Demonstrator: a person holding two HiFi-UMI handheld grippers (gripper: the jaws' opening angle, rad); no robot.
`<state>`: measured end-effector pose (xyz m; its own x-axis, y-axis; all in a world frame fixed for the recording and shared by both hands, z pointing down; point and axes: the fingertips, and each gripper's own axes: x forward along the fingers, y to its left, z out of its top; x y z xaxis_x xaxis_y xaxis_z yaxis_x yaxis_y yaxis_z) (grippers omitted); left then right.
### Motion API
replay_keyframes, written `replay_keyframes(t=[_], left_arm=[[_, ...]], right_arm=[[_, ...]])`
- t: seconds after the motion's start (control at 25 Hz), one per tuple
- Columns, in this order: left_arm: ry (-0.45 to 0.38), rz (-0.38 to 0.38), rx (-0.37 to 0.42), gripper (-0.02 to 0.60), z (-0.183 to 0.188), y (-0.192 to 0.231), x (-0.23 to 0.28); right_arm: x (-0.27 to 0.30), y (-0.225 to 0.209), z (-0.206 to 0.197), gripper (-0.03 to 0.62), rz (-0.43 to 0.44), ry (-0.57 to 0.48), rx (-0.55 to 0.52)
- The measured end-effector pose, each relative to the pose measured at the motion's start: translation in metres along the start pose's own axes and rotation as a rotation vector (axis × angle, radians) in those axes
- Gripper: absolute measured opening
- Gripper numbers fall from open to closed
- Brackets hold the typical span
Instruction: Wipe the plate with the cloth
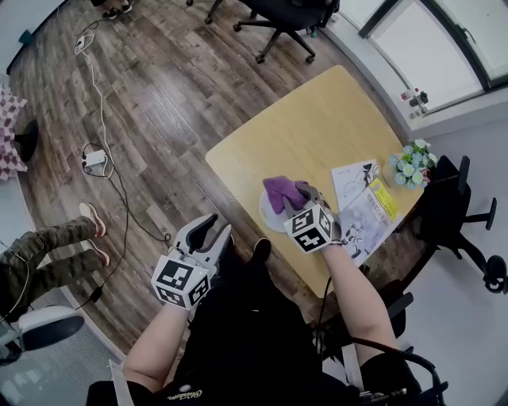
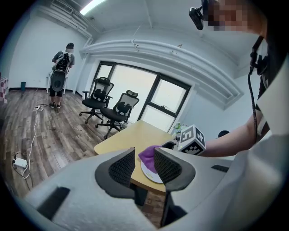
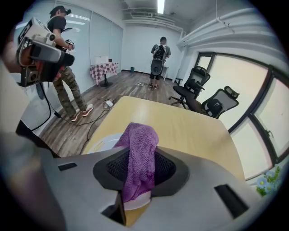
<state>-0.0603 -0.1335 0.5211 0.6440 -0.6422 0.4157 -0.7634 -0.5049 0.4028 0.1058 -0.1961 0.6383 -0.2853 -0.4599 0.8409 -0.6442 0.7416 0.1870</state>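
Right hand-held gripper (image 1: 304,193): jaws clamped on the purple cloth (image 1: 282,193), directly over the plate (image 1: 268,216).
Left hand-held gripper (image 1: 209,231): jaws apart, gripping nothing; held off the tabletop (image 1: 317,119), to the near left of the plate.
Cloth: bunched, hanging from the right jaws onto the plate.
Plate: white, on the tabletop, close to the near edge.
Tabletop: pale wood with rounded corners; broad bare stretch beyond the plate.
Right of the plate: printed papers (image 1: 363,208) just beside it; a small pot of flowers (image 1: 411,164) farther right, at the edge.
Room left of the plate: plank floor (image 1: 167,87) with trailing cables (image 1: 101,119); a person's legs (image 1: 48,254) well apart.
Beyond the plate: office chairs (image 1: 282,24) near the window.
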Motion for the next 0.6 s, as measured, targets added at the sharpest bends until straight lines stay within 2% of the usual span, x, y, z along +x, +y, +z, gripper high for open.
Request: replay_keyframes(t=[0.2, 0.28, 0.36, 0.6], left_arm=[[-0.007, 0.009, -0.008, 0.129, 0.003, 0.005, -0.004], [-0.008, 0.009, -0.009, 0.129, 0.003, 0.007, -0.004], [-0.009, 0.008, -0.006, 0.129, 0.002, 0.008, -0.005], [-0.005, 0.002, -0.001, 0.129, 0.001, 0.006, -0.004]], right_arm=[[-0.009, 0.069, -0.004, 0.101, 0.123, -0.006, -0.091], [-0.01, 0.079, -0.008, 0.101, 0.136, -0.001, -0.123], [-0.006, 0.069, -0.009, 0.101, 0.114, 0.006, -0.119], [0.002, -0.009, -0.018, 0.101, -0.026, 0.051, -0.028]])
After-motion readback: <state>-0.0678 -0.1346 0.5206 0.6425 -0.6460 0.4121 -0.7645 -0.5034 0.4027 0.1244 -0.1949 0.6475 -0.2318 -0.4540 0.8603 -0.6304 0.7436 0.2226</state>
